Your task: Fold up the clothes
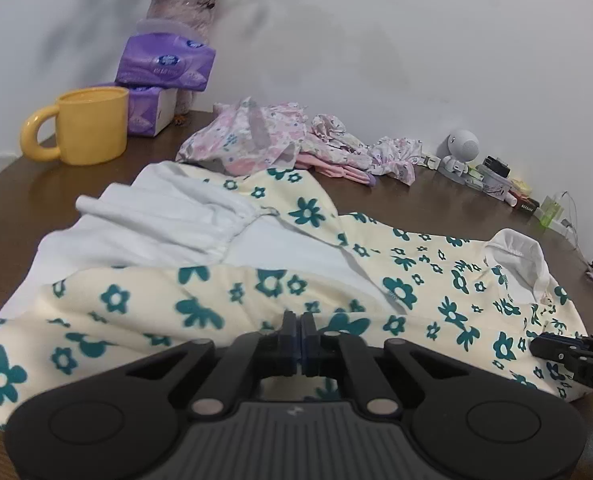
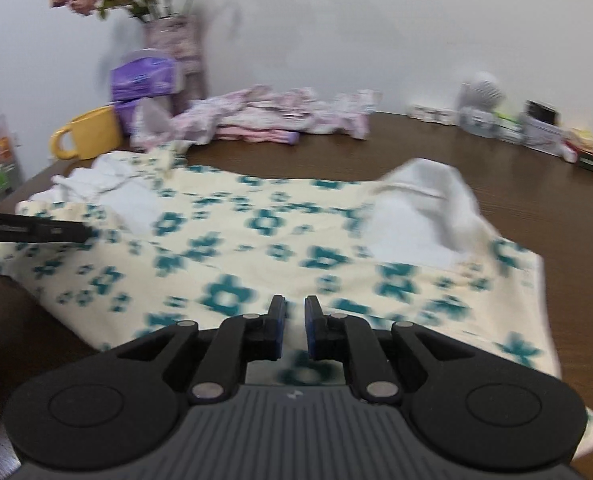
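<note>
- The cream garment with teal flowers (image 1: 280, 288) lies spread on the brown desk (image 1: 436, 204), partly folded, its white lining turned up.
- The left gripper (image 1: 298, 326) has its fingers pressed together, low over the near edge of the cloth; I cannot tell if a fold is pinched.
- The right gripper (image 2: 295, 312) shows a narrow gap between its fingers, with cloth under it; a grip is not clear.
- I judge a fold is in hand; next, both edges must go across evenly.
- The left view shows the collar (image 1: 524, 256) sharply; the right view is blurred but shows the garment's far right edge.
</note>
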Available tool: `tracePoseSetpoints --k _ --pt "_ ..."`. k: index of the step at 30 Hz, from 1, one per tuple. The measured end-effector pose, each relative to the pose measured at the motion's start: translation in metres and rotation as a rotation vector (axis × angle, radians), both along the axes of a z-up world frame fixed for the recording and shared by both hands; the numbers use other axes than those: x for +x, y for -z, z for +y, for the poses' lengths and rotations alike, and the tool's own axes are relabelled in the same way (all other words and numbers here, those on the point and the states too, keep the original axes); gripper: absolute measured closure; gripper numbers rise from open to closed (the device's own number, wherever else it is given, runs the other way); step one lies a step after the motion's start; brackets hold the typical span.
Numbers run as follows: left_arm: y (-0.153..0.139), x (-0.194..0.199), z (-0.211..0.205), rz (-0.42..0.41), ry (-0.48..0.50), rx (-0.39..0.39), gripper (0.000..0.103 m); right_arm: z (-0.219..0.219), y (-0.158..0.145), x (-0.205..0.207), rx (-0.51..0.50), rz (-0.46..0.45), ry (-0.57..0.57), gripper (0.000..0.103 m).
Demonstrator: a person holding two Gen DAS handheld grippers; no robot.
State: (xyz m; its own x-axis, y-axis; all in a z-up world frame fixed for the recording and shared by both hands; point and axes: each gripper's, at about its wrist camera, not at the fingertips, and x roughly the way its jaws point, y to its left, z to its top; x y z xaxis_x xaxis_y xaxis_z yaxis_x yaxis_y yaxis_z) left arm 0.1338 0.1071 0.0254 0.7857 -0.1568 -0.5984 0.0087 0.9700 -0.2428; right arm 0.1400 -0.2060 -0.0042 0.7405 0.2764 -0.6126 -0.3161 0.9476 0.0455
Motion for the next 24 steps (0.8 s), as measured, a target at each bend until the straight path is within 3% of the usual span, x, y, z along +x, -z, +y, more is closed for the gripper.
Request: tracePoseSetpoints --k 4,6,10,11,16,21,24 --pt "0.001 -0.001 -0.003 -0.014 0.010 0.042 0.100 -0.012 0.003 -0.002 0.016 0.003 0.023 0.094" --pt "-0.002 -0.002 -0.003 -0.016 0.003 0.024 0.100 -0.010 0.002 -0.003 0.011 -0.004 0.022 0.093" --pt "-0.015 -0.018 -0.016 -0.065 0.041 0.031 0.075 0.001 -0.008 -0.015 0.050 -0.026 -0.031 0.088" --pt "-0.018 -0.023 -0.023 -0.079 0.061 0.032 0.075 0.005 -0.013 -0.020 0.066 -0.036 -0.057 0.083" --pt "-0.013 -0.034 -0.061 -0.072 0.176 0.058 0.080 0.047 -0.015 -0.034 0.073 -0.032 -0.215 0.083" --pt "-0.001 -0.034 -0.060 -0.038 0.143 0.081 0.082 0.063 -0.003 -0.035 0.013 -0.017 -0.229 0.083" --pt "0.002 -0.032 -0.055 -0.034 0.128 0.080 0.093 0.061 -0.001 -0.036 0.003 -0.024 -0.214 0.083"
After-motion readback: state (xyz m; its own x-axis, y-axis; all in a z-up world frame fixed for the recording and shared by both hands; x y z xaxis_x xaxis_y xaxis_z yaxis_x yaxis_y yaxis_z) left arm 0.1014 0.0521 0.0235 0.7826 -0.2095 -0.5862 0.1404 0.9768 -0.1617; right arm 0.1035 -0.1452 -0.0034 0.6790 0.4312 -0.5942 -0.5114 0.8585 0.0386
